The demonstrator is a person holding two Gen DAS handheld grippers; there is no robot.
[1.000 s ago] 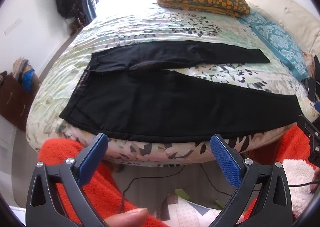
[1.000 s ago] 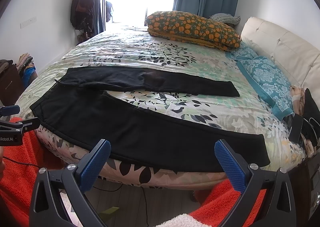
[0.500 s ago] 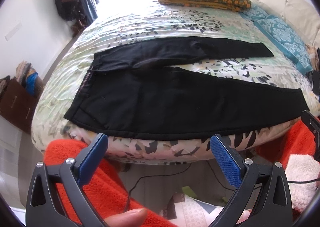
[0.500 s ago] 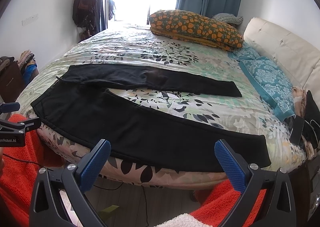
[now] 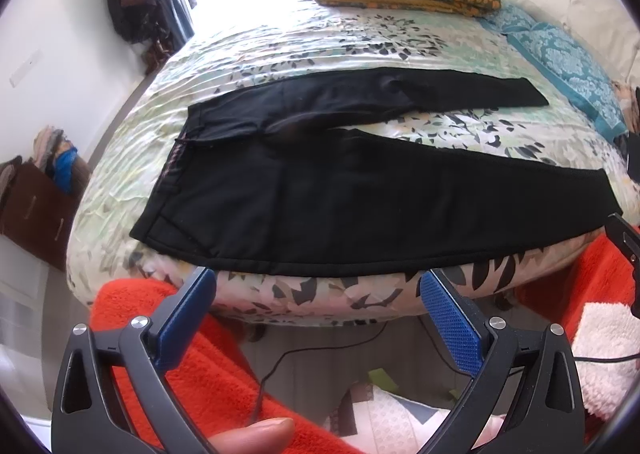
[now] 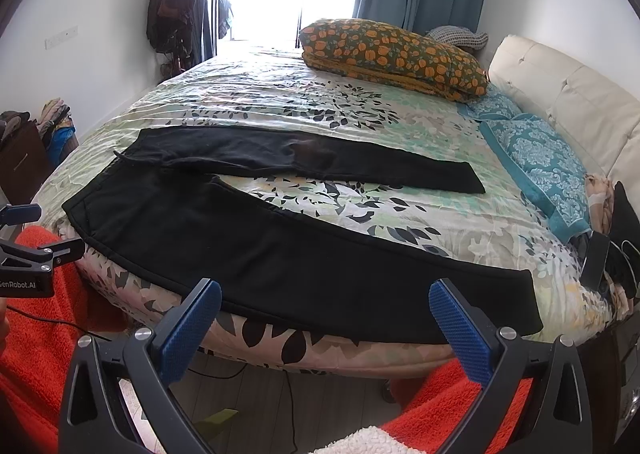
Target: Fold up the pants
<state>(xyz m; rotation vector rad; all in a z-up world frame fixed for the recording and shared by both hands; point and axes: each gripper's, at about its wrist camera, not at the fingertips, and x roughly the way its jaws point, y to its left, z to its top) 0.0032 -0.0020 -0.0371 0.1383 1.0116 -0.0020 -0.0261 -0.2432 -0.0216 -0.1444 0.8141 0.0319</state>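
Observation:
Black pants (image 5: 320,190) lie flat on the bed, waistband at the left, two legs spread apart toward the right; they also show in the right wrist view (image 6: 280,238). My left gripper (image 5: 318,310) is open and empty, just below the bed's near edge, under the near leg's hem line. My right gripper (image 6: 324,318) is open and empty, at the near edge of the bed below the near leg. The left gripper's side shows at the left of the right wrist view (image 6: 28,250).
The bed (image 6: 320,110) has a floral cover. An orange-patterned pillow (image 6: 396,54) and teal pillows (image 6: 536,158) lie at the far and right sides, by a cream headboard (image 6: 568,94). Orange fleece (image 5: 200,374) and cables are below the grippers. A dark phone (image 6: 596,262) lies at the right edge.
The left gripper has tilted downward and moved closer to the bed, so the pants sit lower and larger in its view. The right gripper has moved slightly forward. Both stay open.

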